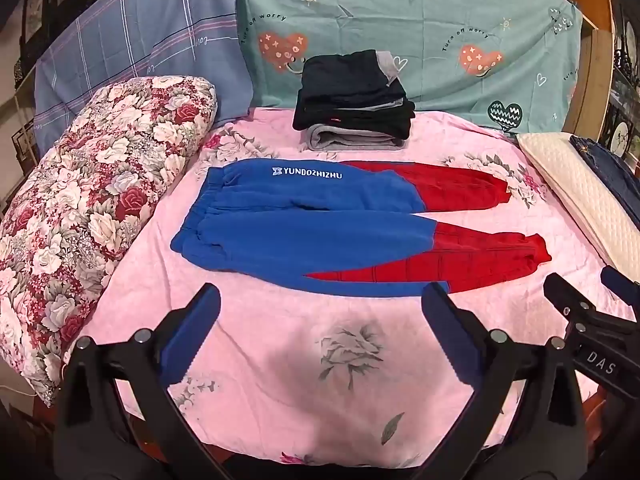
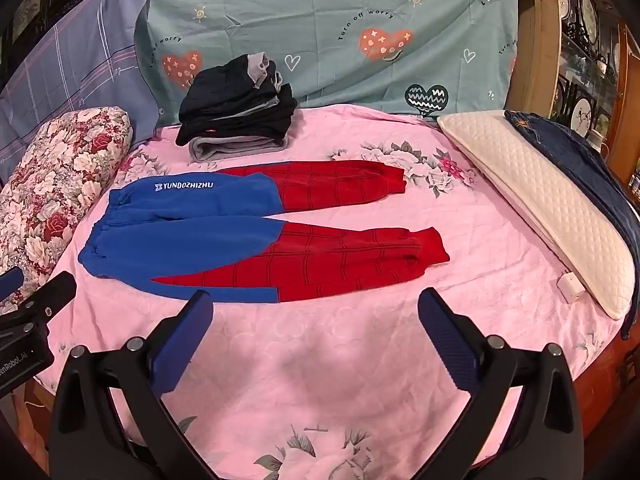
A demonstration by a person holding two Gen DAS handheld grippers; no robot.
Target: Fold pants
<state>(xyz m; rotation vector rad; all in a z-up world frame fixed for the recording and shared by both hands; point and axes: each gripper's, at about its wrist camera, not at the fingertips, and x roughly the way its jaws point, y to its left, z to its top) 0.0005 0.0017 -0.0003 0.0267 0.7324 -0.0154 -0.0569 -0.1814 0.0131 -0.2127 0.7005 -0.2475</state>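
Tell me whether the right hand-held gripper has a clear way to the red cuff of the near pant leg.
Probably yes: the right hand-held gripper is open above bare pink sheet, with nothing between it and the near red cuff.

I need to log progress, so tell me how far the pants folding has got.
Done: the blue and red pants lie spread flat on the pink sheet, legs side by side, and a stack of folded clothes sits behind them. In hand: nothing; the left gripper and right gripper hover near the closest edge, jaws open and empty. Left: every fold.
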